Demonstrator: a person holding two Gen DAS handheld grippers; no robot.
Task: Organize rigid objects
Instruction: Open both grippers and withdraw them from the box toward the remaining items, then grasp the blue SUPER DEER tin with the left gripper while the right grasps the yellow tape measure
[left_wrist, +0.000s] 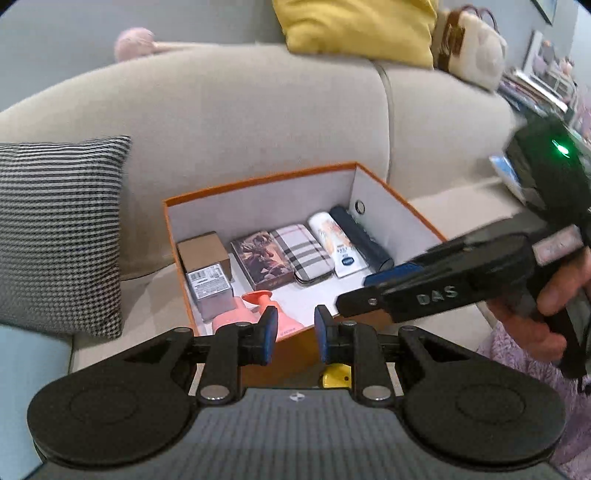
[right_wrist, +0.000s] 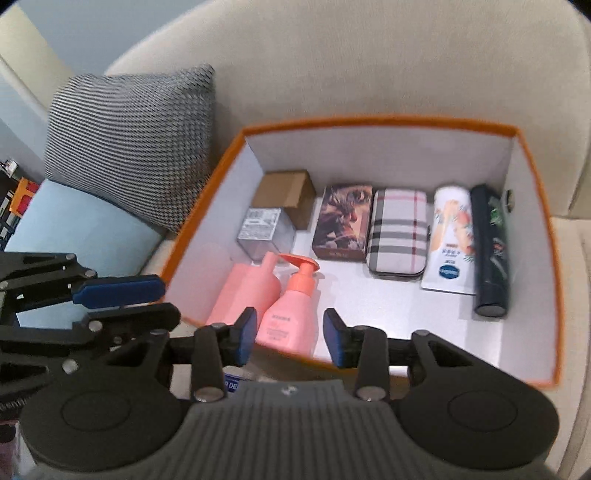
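Right gripper (right_wrist: 290, 334) jaws apart, empty, above pink pump bottle (right_wrist: 291, 310) in orange box (right_wrist: 532, 184). Left gripper (left_wrist: 295, 334) narrow gap, empty. "DAS" legible on right gripper; bottle labels unreadable.

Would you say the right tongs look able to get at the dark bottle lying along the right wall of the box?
Probably yes. The right tongs are open and empty above the box's near rim, and nothing covers the dark bottle, though the white tube lies tight against it.

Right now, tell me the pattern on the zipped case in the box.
Plaid case: beige with black, white, red stripes; right wrist view.
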